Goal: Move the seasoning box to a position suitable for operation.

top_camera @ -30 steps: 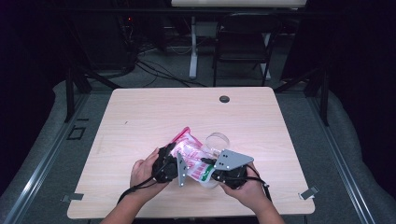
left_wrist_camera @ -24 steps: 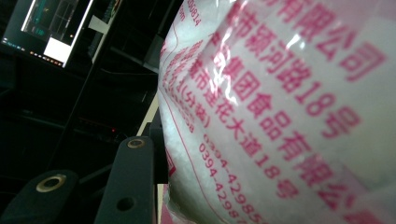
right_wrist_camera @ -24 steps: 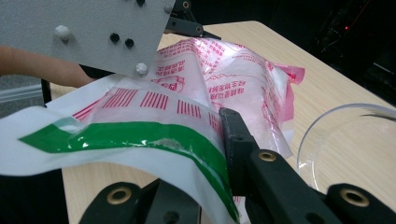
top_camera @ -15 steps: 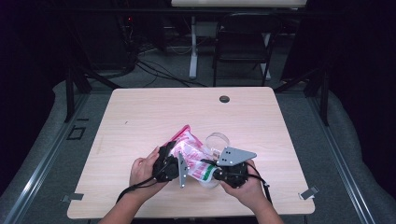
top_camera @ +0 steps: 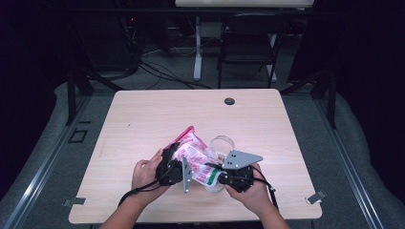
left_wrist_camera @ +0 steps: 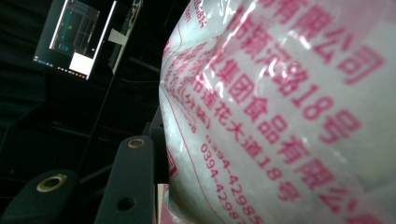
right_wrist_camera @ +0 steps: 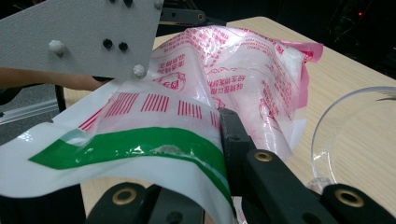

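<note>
Both tongs' tips hidden in bag (top_camera: 195,157)

A pale wooden table (top_camera: 143,124) with rounded corners carried the work; a small dark round cap (top_camera: 229,101) sat near its far edge. A clear plastic ring-shaped container (top_camera: 223,141) stood on the table, right of centre. Beyond the far edge stood a dark folding chair (top_camera: 248,47) and a white table leg (top_camera: 197,52), with cables (top_camera: 157,71) trailing over the grey floor (top_camera: 334,138). A lit monitor (left_wrist_camera: 77,35) hung in the dark background.
</note>
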Tool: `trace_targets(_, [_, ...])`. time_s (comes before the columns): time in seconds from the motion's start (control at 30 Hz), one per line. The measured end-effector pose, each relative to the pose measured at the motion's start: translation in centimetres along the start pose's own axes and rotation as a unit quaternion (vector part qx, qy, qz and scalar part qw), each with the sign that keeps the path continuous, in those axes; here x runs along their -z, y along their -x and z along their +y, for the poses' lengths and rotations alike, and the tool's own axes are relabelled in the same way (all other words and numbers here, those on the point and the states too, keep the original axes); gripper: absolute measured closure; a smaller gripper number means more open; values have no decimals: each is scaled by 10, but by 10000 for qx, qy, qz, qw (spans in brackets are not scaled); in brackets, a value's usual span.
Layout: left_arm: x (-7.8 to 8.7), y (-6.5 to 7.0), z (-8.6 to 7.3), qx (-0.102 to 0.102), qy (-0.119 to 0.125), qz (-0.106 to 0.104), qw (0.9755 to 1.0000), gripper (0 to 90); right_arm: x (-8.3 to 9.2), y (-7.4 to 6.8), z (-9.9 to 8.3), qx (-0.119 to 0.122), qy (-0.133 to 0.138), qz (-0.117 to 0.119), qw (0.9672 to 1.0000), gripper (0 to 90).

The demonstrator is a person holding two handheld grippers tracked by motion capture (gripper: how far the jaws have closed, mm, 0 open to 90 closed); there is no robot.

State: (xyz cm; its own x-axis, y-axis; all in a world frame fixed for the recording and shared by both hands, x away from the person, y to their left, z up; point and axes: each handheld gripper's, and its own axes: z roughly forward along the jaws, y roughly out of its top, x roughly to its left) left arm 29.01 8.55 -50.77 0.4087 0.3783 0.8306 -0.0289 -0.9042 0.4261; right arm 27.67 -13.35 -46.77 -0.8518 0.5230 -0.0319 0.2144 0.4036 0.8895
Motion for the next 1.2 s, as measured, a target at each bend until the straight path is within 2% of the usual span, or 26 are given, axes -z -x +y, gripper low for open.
trace_targets(0.4, [-1, -1, 2, -178, 24, 170, 9997, 599, -1, 3, -2, -108, 23, 39, 9999, 887])
trace_targets(0.63, [-1, -3, 3, -385, 19, 280, 9989, 599, -2, 4, -5, -175, 41, 66, 9998, 888])
trace_targets(1.2, [2, -8, 6, -620, -35, 438, 9971, 601, -4, 6, -8, -186, 23, 44, 9998, 895])
